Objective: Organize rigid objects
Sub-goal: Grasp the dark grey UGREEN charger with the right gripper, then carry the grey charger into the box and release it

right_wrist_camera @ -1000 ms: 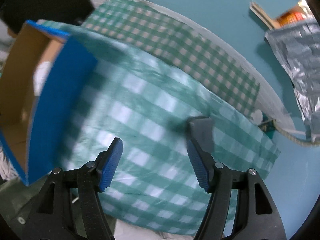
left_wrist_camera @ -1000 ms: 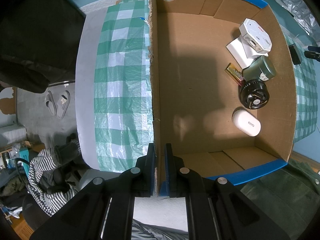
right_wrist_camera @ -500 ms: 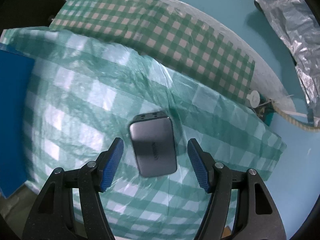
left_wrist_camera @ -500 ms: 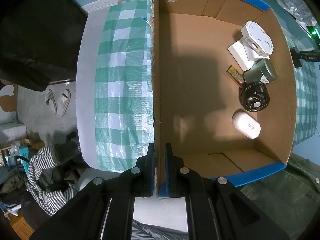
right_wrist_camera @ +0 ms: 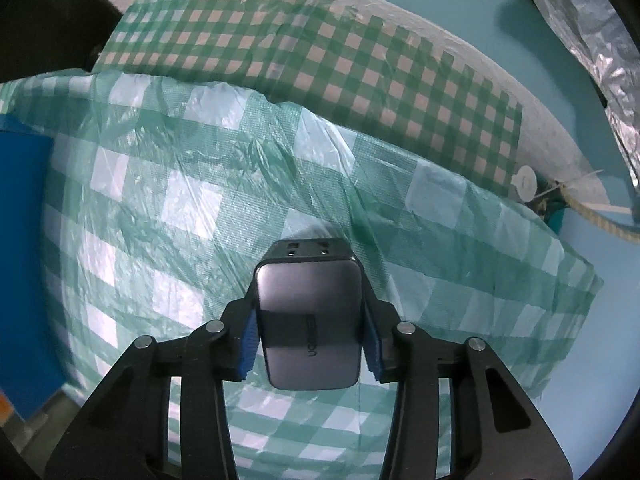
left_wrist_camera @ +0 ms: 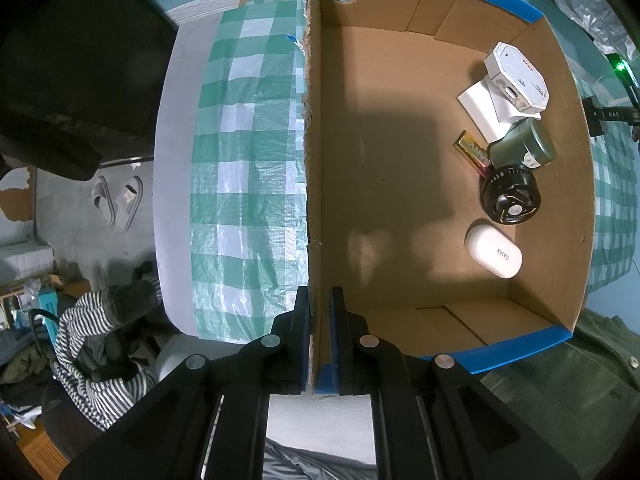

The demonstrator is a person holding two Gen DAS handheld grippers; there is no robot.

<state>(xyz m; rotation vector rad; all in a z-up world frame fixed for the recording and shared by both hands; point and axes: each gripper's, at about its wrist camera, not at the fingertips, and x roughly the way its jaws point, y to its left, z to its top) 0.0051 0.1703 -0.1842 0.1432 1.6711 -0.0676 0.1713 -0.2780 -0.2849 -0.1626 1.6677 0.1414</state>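
Observation:
My left gripper is shut on the near left wall of an open cardboard box with a blue rim. Inside the box lie a white KINYO case, a black round fan, a dark green jar, a gold pack and white boxes. My right gripper is shut on a grey rectangular charger on the green checked plastic cloth. The blue side of the box shows at the left edge of the right wrist view.
The table carries the checked cloth; its left edge drops to a floor with slippers and striped clothes. A silver foil bag and a rope lie beyond the table at right.
My right gripper swung right from the box, moved over the grey charger and closed its fingers on it. The left gripper and box stayed still.

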